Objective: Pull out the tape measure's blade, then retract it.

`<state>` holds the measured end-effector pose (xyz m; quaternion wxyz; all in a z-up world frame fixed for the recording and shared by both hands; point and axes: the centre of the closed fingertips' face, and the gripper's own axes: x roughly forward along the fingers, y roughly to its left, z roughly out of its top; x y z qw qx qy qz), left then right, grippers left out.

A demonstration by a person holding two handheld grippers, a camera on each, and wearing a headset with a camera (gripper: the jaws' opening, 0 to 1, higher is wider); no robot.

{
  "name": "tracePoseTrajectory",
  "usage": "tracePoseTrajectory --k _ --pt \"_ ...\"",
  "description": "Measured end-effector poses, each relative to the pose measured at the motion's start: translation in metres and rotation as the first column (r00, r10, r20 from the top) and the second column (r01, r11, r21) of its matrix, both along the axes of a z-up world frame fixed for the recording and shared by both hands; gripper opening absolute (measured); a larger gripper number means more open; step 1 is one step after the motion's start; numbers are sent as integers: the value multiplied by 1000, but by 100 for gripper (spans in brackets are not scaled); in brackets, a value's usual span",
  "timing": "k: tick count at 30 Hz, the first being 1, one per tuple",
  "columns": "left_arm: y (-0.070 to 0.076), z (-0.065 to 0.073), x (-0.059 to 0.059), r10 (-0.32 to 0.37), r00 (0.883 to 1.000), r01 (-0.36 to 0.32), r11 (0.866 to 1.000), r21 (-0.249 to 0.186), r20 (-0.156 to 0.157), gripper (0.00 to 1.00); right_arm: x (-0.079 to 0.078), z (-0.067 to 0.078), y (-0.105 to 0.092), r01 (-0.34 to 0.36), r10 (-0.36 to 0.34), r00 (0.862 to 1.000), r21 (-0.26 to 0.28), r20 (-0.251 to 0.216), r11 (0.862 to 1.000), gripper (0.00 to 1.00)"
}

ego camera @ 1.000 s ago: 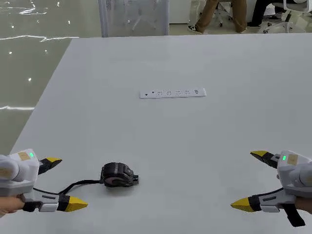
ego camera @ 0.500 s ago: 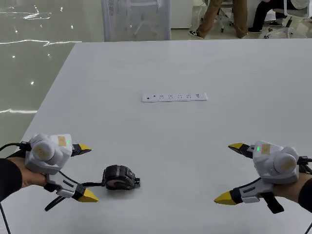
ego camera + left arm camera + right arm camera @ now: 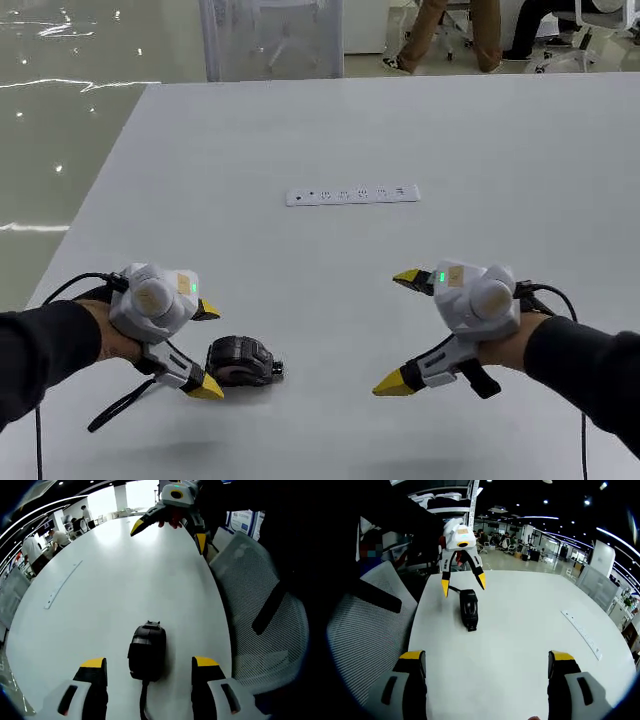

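A black tape measure (image 3: 240,361) lies on the white table (image 3: 330,270) with its blade retracted and a black strap (image 3: 120,405) trailing to the left. My left gripper (image 3: 206,349) is open, its yellow-tipped jaws either side of the tape measure's left end without touching it. In the left gripper view the tape measure (image 3: 147,650) lies between the jaws. My right gripper (image 3: 400,329) stands open to the right, well apart from the case, pointing at it. In the right gripper view the tape measure (image 3: 468,608) sits ahead, with the left gripper (image 3: 462,584) behind it.
A white power strip (image 3: 352,194) lies further back at the table's middle. The table's left edge drops to a glossy floor. People and chairs stand beyond the far edge. A mesh chair (image 3: 260,625) sits by the table's near side.
Both grippers have moved inward and forward. The left one has come up to the tape measure so its jaws straddle it; the right one has closed in from the right. The tape measure stays put.
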<state>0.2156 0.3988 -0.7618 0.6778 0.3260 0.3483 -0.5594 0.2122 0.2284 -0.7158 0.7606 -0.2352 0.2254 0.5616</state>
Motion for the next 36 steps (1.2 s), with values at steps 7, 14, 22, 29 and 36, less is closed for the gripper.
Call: tracePoseTrajectory --k 7,14,22,29,36 --pt "-5 -19 5 -36 999 36 998 56 -2 50 -6 -11 35 -66 66 998 -4 -23 998 96" --pt "-17 -21 6 -65 998 65 996 57 -5 44 -3 -22 60 -103 103 994 -14 -43 995 92" --pt "-15 -25 3 -91 996 93 991 96 -19 32 4 -44 82 -115 111 990 -34 -91 993 79" --pt "-16 -25 4 -47 999 49 997 57 -25 32 0 -68 107 -154 147 981 -46 -128 987 61" --pt "-17 -26 4 -58 998 60 996 70 -35 31 -2 -86 120 -203 191 973 -87 -126 975 47"
